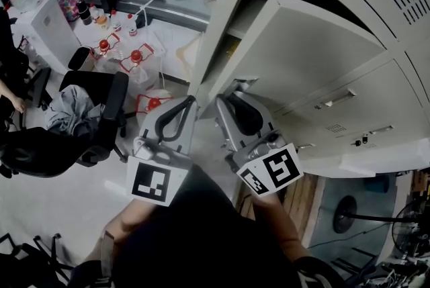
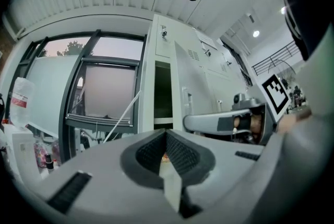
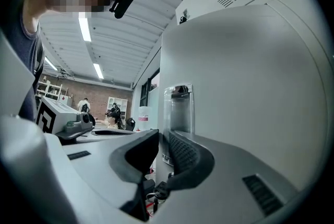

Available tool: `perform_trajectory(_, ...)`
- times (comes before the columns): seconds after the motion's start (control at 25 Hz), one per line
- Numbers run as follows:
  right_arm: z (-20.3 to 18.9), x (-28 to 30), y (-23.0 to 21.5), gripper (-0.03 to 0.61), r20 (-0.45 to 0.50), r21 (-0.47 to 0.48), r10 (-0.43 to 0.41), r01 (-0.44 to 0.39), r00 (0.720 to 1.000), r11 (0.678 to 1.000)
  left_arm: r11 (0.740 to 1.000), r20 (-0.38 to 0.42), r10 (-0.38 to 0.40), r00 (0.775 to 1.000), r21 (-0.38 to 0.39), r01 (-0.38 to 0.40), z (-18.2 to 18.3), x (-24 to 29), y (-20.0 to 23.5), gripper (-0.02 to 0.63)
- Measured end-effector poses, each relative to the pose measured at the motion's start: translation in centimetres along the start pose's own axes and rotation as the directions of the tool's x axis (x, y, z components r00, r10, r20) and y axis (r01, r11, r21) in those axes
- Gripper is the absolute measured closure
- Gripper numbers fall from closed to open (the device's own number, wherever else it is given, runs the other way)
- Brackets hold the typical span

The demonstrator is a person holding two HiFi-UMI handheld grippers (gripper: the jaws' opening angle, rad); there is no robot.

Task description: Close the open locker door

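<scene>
**Locker door [image 1: 302, 45] standing open — swung out from the beige locker bank [image 1: 376, 105].**
The right tool [image 3: 160, 134] is clamped on the door's free edge, just beside its recessed handle [image 3: 178, 108]. The left tool [image 2: 166, 133] hangs just left of the door, jaws pressed together on nothing. Further left of the door stands a black office chair [image 1: 87, 119] — red-capped jugs [image 1: 136, 58] sit on the floor beyond it.

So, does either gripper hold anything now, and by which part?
The right gripper clamps the locker door by its free edge, beside the handle. The left gripper is shut on nothing.
</scene>
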State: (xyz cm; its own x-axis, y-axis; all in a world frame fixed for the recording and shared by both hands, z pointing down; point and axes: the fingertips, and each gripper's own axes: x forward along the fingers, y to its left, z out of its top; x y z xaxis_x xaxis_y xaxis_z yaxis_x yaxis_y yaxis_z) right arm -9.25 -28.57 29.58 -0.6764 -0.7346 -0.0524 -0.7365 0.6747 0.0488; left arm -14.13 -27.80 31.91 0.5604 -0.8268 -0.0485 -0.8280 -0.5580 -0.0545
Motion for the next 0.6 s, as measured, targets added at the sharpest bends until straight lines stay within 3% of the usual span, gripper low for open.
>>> perform_trajectory(0.6,-0.1,2.4,-1.7,0.515,-0.012,-0.002,-0.072,0.072,0.997,0.997,0.999,0.019,-0.051,0.999,-0.009,0.051,-0.3,4.0,0.4,0.612)
